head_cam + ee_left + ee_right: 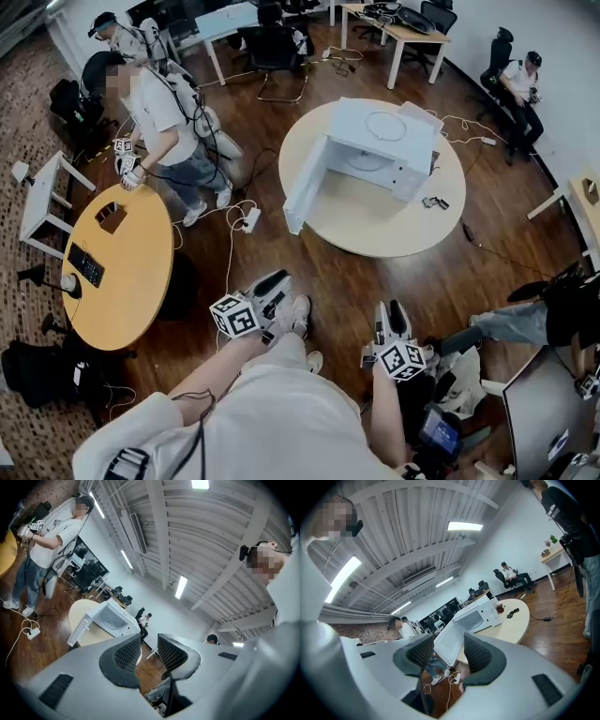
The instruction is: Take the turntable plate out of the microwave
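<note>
A white microwave (380, 141) stands on a round cream table (375, 230) across the room, its door (305, 185) swung wide open toward me. A pale round shape in the cavity (363, 161) looks like the turntable plate. My left gripper (272, 284) and right gripper (392, 317) are held low in front of me, over the wooden floor and well short of the table. Both are open with nothing between the pads. The microwave (112, 619) lies beyond the left gripper (149, 653). In the right gripper view the open door (450, 644) shows between the jaws of that gripper (449, 654).
Cables and a power strip (249, 219) lie on the floor between me and the table. Another person (164, 117) with grippers stands by an orange round table (122, 267) at the left. Someone sits at the back right (518, 86). Small dark items (434, 202) lie on the cream table.
</note>
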`<state>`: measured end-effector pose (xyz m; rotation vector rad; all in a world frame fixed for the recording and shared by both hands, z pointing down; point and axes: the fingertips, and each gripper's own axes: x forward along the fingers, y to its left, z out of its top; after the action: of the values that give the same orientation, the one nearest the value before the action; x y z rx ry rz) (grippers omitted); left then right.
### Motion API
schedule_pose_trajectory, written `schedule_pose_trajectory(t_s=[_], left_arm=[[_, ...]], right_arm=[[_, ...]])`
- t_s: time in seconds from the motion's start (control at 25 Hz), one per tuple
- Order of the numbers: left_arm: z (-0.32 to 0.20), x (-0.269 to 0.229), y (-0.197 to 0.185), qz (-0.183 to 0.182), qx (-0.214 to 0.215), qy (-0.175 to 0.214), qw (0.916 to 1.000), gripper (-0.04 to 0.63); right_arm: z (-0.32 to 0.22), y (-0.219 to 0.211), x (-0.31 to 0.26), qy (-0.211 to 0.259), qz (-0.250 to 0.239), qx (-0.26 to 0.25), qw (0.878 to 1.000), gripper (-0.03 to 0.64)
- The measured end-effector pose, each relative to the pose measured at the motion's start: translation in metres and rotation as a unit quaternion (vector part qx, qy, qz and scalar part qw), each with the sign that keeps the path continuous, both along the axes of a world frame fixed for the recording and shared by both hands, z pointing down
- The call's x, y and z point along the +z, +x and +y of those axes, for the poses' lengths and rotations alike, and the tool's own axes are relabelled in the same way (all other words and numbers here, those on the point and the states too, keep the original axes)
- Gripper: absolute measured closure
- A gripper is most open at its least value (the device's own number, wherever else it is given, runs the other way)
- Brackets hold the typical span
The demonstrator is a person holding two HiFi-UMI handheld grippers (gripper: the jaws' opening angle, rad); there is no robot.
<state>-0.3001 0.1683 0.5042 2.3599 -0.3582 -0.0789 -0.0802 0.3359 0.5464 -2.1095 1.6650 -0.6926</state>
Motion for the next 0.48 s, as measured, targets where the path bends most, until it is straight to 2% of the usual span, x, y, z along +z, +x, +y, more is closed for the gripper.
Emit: schedule_pose_trajectory(t_s=[0.48], left_arm=[[-0.102,-0.001,0.058,-0.001,0.006,-0.001,1.0,0.489]], right_arm=[[-0.103,0.046,-0.003,-0.003,0.001,0.002,1.0,0.41]])
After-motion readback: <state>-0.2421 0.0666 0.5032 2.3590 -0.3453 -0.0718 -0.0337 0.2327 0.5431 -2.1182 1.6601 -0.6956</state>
